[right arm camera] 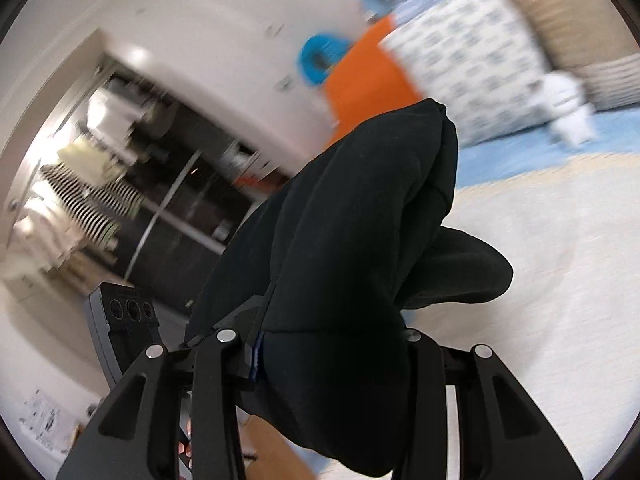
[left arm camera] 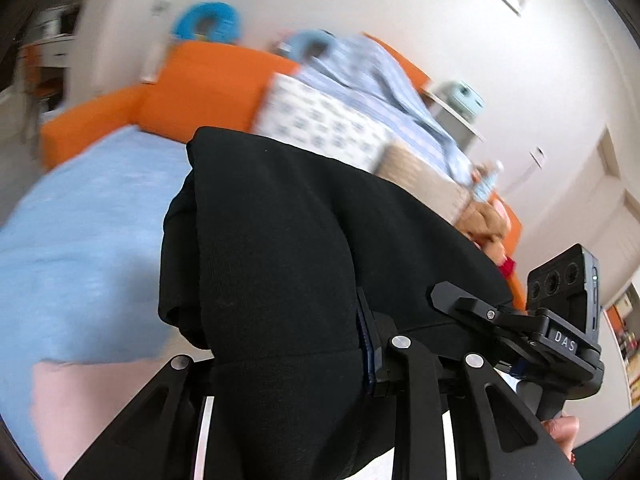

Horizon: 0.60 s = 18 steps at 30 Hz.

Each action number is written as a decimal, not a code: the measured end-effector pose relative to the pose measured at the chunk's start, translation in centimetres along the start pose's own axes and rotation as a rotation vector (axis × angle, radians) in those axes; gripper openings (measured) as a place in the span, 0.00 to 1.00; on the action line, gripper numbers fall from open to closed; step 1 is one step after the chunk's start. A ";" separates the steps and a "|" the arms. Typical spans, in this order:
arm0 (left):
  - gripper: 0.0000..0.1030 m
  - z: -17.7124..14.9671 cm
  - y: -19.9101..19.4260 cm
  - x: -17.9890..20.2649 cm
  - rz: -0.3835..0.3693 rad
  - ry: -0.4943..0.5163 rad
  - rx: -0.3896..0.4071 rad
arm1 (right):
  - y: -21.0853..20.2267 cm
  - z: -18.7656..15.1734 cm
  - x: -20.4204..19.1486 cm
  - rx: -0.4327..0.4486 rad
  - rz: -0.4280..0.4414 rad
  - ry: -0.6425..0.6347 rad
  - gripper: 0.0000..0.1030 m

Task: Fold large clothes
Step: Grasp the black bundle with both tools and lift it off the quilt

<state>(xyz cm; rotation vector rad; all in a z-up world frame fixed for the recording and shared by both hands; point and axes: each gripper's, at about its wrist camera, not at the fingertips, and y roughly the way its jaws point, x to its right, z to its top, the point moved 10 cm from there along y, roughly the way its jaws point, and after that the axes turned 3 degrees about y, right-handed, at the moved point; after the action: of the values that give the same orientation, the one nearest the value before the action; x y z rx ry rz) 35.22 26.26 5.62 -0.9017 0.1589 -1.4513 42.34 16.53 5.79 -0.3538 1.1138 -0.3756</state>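
A black garment [left arm camera: 272, 220] hangs bunched in thick folds, lifted above the bed. My left gripper [left arm camera: 288, 352] is shut on one part of it; the cloth covers the left finger, and the right pad [left arm camera: 370, 348] presses into the fabric. In the right wrist view the same black garment [right arm camera: 360, 220] fills the middle, and my right gripper [right arm camera: 336, 344] is shut on it, with cloth draped over both fingers. Each view shows the other gripper close beside it: the right gripper [left arm camera: 560, 320] and the left gripper [right arm camera: 128, 312]. A hand [left arm camera: 560, 428] holds the right gripper's handle.
Below lies a bed with a light blue cover [left arm camera: 80, 220], a pink sheet [left arm camera: 80, 400] and a cream blanket [right arm camera: 540, 280]. An orange headboard [left arm camera: 208, 84], patterned pillow [left arm camera: 320, 120] and teddy bear [left arm camera: 484, 224] are behind. A dark open wardrobe [right arm camera: 180, 200] stands at the left.
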 end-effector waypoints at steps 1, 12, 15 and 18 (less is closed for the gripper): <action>0.29 -0.3 -2.0 -2.4 0.028 -0.002 0.009 | 1.5 -0.8 -1.3 -0.018 0.010 -0.010 0.38; 0.30 -7.6 -10.4 -22.2 0.141 -0.073 0.089 | 18.7 -12.8 -8.2 -0.166 0.096 -0.150 0.39; 0.30 -12.6 -8.9 -26.4 0.132 -0.119 0.043 | 21.3 -17.2 -5.3 -0.196 0.068 -0.182 0.39; 0.30 -18.5 -6.3 -29.0 0.123 -0.167 -0.042 | 23.0 -21.5 -0.9 -0.245 0.043 -0.096 0.39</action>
<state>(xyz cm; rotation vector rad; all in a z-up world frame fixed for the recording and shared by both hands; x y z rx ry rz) 14.19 45.05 -15.11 -1.0253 0.1193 -1.2571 25.01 35.37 -12.60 -0.5576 1.0733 -0.1823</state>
